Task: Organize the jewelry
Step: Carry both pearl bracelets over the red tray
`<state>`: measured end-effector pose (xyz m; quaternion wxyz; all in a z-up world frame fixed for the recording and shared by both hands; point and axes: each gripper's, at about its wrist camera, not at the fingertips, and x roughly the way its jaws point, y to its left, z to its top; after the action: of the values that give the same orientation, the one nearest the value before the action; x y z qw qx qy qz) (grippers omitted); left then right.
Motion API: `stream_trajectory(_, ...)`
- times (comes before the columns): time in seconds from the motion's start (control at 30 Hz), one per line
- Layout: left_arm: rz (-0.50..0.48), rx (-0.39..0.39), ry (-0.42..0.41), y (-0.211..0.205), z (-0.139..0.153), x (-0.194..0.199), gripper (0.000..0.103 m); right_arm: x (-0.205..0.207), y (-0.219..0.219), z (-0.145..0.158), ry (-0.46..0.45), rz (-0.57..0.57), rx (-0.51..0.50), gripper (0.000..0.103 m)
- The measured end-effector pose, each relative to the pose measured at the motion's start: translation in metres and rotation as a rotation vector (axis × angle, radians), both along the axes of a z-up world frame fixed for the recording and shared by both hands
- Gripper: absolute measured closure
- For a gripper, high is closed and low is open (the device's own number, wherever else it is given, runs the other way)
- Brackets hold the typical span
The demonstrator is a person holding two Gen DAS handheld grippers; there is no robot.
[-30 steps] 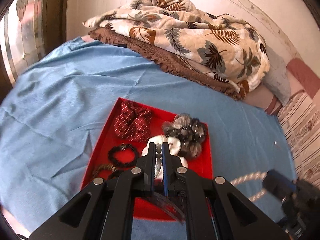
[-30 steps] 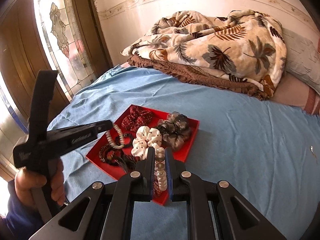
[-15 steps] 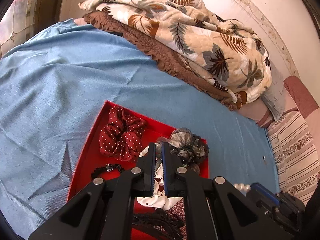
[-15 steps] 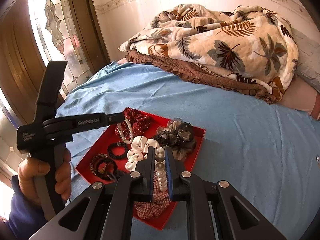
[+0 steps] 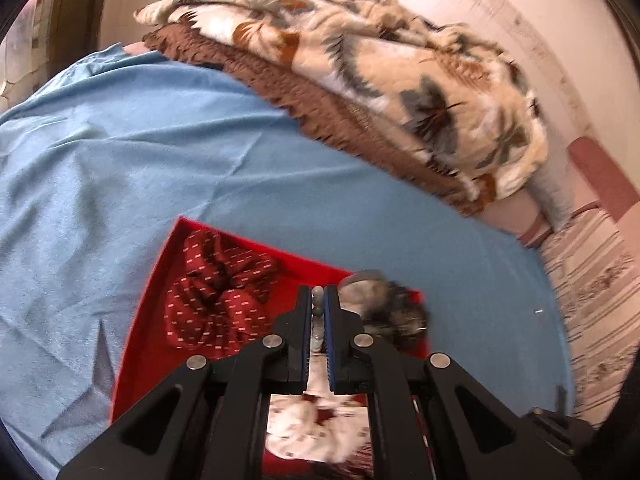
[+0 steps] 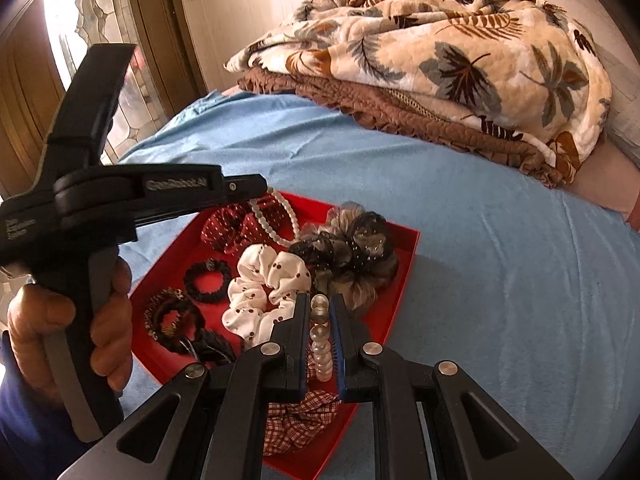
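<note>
Pearls in both my grips, held over the red tray (image 6: 404,276).

My left gripper (image 5: 319,300) is pinched narrow on a pearl bracelet (image 6: 276,216) that dangles above the red dotted scrunchie (image 6: 228,228); my right gripper (image 6: 320,312) is clamped on a second strand of pearls (image 6: 320,344) near the white scrunchie (image 6: 264,284). Placing seems in hand: next I'd lower each strand to bare tray floor and ease my fingers apart without snagging the fabric.

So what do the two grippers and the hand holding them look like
Both are matte black plastic. The right gripper has silver rivets and blue finger pads. The left gripper has a pistol grip, grey trigger and pale lettering. The left hand is bare, with a dark blue sleeve.
</note>
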<state>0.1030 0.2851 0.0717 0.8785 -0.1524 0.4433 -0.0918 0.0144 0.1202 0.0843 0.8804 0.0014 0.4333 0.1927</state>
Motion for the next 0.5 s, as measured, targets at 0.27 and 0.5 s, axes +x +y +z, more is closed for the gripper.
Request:
stream_trajectory(0.27, 0.038, 0.125, 0.025, -0.002, -0.013, 0.005, 0.097, 0.005, 0.004, -0.021, 0.037, 0.001, -0.024, 0.092)
stream_trajectory(0.5, 0.047, 0.205, 0.015, -0.007, -0.012, 0.002, 0.097, 0.008, 0.011, -0.033, 0.060, 0.013, -0.041, 0.092)
